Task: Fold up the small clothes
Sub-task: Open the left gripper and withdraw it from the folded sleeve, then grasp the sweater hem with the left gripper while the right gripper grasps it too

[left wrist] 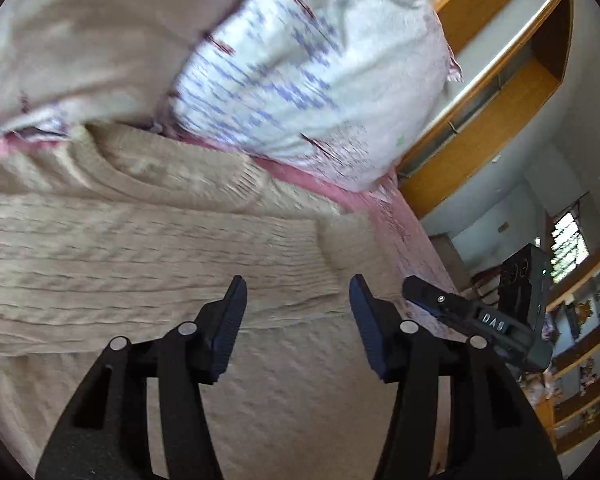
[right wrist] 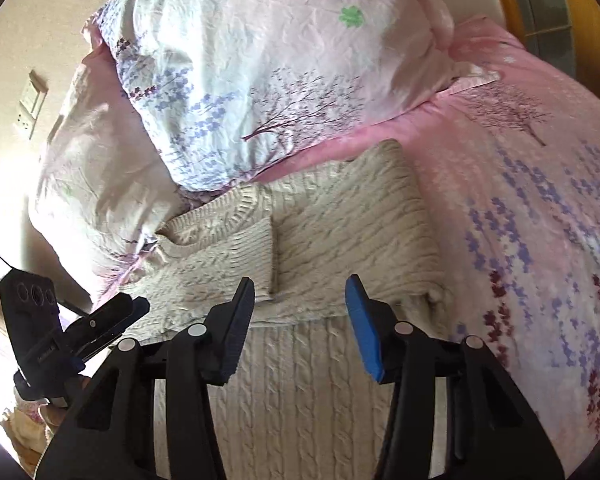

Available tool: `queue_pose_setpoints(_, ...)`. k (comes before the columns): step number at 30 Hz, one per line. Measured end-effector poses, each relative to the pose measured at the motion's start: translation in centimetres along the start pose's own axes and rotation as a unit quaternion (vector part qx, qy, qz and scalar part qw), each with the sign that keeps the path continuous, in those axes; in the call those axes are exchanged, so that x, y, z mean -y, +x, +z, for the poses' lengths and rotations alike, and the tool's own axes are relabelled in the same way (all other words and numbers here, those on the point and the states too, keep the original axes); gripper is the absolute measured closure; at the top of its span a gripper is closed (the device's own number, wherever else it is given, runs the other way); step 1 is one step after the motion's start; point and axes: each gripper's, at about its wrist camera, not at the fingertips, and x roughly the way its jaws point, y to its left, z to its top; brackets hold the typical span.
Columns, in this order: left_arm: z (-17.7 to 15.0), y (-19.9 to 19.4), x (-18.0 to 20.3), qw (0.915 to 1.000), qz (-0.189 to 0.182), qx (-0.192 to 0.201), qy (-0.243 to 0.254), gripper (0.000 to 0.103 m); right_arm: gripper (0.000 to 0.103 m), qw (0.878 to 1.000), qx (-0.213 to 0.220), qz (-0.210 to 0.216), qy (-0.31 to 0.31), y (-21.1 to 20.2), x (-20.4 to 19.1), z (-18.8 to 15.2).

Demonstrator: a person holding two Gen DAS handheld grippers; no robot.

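Cream cable-knit sweater (right wrist: 300,280) lies flat on the pink bed (right wrist: 520,200), its collar at the far end against the pillow (right wrist: 260,80). Both sleeves look folded in over the body; the lengthwise fold seems left. Left tool (left wrist: 298,308) and right tool (right wrist: 300,308) hover above it, jaws spread, pinching nothing.

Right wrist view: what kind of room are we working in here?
Most likely a bedroom: the sweater lies on a pink floral bedsheet, a large pillow sits behind it, and wooden shelving lines the wall.
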Motion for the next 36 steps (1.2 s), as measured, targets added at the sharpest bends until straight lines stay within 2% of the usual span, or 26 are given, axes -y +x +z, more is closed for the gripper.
queue_pose_setpoints(3,-0.1,-4.7,-4.6,0.9951,0.089,0.042,-0.012,0.041,0.061,0.999,-0.032,0.025,0.008,2.4,-0.8,0.8)
queue_pose_setpoints(6,-0.5,-8.1,-9.6,0.983,0.17,0.054,-0.044,0.043,0.064,0.998,-0.059,0.026,0.015,5.1,-1.5,1.0)
queue_pose_setpoints(11,-1.6,-10.8,-15.3,0.969,0.23,0.043,-0.08,0.046,0.07,0.997,-0.08,0.017,0.016,7.4,-1.9,0.0)
queue_pose_setpoints(14,-1.8,-10.8,-17.1,0.9675,0.23,0.034,-0.1,0.047,0.073,0.997,-0.078,0.014,0.012,7.8,-2.1,-0.3)
queue_pose_setpoints(18,-2.4,-9.7,-18.4,0.9698,0.21,0.014,-0.123,0.052,0.079,0.997,-0.077,0.007,0.005,7.8,-2.5,-0.3)
queue_pose_setpoints(21,-2.5,-8.9,-18.0,0.9686,0.222,0.015,-0.112,0.056,0.092,0.997,-0.072,0.001,-0.018,8.0,-3.2,-0.3)
queue_pose_setpoints(22,-2.5,-9.0,-18.0,0.9682,0.224,0.016,-0.11,0.056,0.094,0.998,-0.063,0.0,-0.028,7.9,-3.6,-0.2)
queue_pose_setpoints(26,-2.5,-8.8,-18.0,0.9685,0.221,0.019,-0.114,0.057,0.094,0.997,0.021,-0.015,-0.068,5.0,-5.3,0.2)
queue_pose_setpoints(28,-2.5,-8.8,-18.0,0.9692,0.219,0.018,-0.111,0.06,0.094,0.996,0.044,-0.038,-0.069,4.1,-5.1,-0.1)
queue_pose_setpoints(31,-2.6,-8.7,-17.7,0.9696,0.222,0.019,-0.102,0.06,0.094,0.994,0.028,-0.093,-0.059,4.9,-3.8,-1.3)
queue_pose_setpoints(33,-2.6,-8.6,-17.6,0.9694,0.224,0.019,-0.099,0.06,0.094,0.993,-0.002,-0.106,-0.052,6.3,-2.9,-1.9)
queue_pose_setpoints(35,-2.7,-8.7,-17.7,0.9719,0.21,0.018,-0.105,0.06,0.092,0.993,-0.001,-0.107,-0.052,6.2,-2.7,-2.0)
queue_pose_setpoints(36,-2.9,-8.9,-17.7,0.9731,0.201,0.018,-0.111,0.06,0.088,0.994,-0.002,-0.102,-0.049,5.7,-2.8,-1.8)
